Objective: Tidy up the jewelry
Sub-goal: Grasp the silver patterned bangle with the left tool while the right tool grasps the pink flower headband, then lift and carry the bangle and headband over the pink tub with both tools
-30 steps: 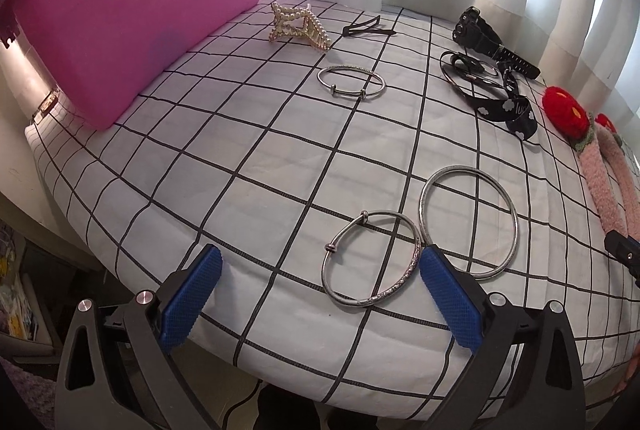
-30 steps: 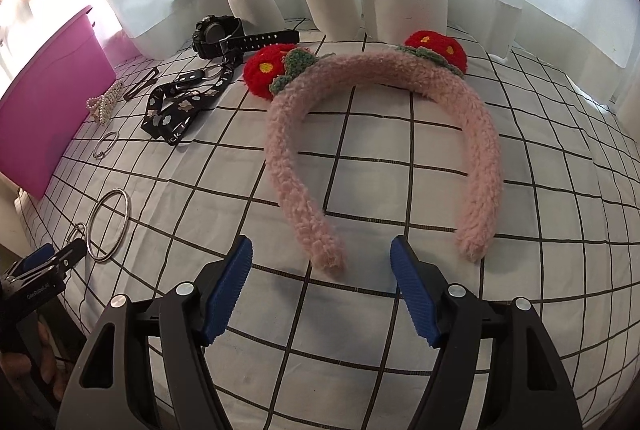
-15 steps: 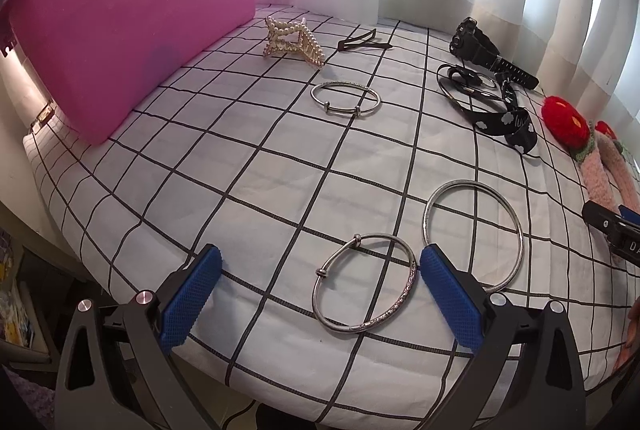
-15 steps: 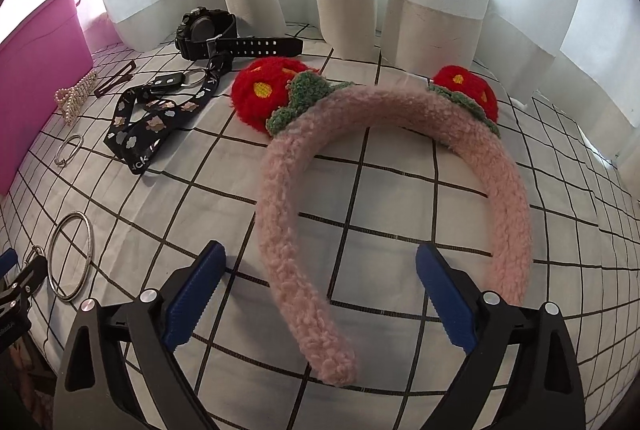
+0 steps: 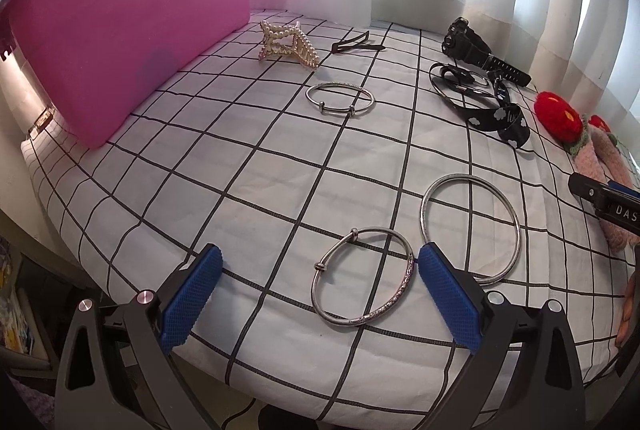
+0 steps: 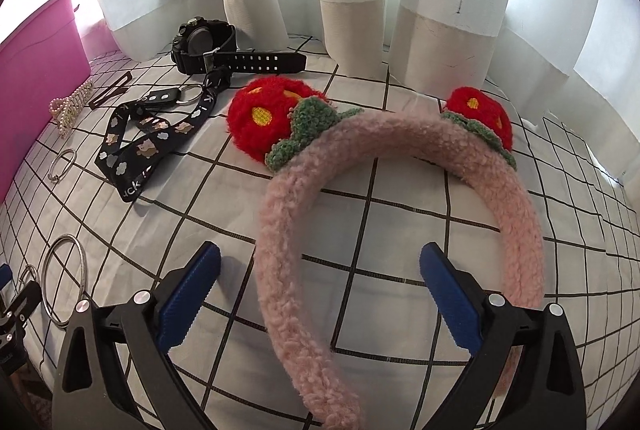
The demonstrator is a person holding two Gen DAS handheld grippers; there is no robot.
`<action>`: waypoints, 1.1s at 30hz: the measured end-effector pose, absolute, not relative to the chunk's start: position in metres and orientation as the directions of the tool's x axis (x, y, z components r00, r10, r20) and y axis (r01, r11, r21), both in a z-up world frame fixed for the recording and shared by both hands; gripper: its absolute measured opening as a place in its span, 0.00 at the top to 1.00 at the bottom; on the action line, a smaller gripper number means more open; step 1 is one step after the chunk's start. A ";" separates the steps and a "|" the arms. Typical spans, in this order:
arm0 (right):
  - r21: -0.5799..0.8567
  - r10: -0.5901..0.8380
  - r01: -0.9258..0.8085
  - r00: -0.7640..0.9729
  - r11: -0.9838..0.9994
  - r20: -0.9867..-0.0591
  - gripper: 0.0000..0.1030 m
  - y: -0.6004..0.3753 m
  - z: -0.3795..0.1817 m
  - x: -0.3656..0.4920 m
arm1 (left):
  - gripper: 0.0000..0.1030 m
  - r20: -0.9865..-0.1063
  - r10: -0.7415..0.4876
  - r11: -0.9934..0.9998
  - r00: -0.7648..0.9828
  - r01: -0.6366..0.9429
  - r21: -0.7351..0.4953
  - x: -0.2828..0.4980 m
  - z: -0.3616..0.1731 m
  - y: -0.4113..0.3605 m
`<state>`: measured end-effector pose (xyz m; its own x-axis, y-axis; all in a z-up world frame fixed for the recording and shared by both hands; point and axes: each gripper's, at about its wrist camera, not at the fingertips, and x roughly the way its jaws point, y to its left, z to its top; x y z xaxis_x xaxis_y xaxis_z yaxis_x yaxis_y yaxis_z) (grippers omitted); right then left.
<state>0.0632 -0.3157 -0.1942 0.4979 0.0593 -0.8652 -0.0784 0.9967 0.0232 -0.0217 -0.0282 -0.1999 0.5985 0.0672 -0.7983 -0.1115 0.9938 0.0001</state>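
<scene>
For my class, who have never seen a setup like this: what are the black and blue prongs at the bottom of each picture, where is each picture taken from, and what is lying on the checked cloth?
No machine is at work here. A person holds a two-finger grasping tool in each hand, and a wide-angle camera on each looks forward along its blue pads.

The left tool shows in its own view, open and holding nothing. Between its pads lies a silver bangle, with a larger plain ring beside it. Farther off are a third bangle, a pearl hair clip and a pink bin.

The right tool is also open and empty. One arm of a fluffy pink headband with red flowers lies between its pads. Behind it are a black watch and a patterned lanyard with a key.

Everything rests on the checked cloth.
</scene>
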 end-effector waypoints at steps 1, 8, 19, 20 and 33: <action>0.023 0.061 -0.082 0.498 0.996 -0.865 0.08 -0.315 -0.194 0.064 | 0.09 -0.798 0.063 0.994 0.600 -0.109 -0.003 -0.022 -0.200 -0.028; 0.031 0.076 -0.099 0.501 0.995 -0.862 0.09 -0.312 -0.195 0.066 | 0.30 -0.786 0.032 0.998 0.617 -0.056 -0.004 -0.030 -0.195 -0.037; 0.008 0.121 -0.207 0.538 0.978 -0.835 0.83 -0.295 -0.185 0.050 | 0.55 -0.784 0.002 0.999 0.620 -0.032 -0.023 -0.030 -0.190 -0.040; 0.003 0.121 -0.215 0.538 0.977 -0.834 0.87 -0.293 -0.186 0.050 | 0.55 -0.785 -0.004 0.999 0.619 -0.036 -0.034 -0.030 -0.190 -0.039; 0.161 0.233 -0.176 0.553 0.971 -0.800 0.89 -0.313 -0.157 0.039 | 0.55 -0.761 -0.019 0.996 0.648 -0.055 -0.071 -0.028 -0.161 -0.030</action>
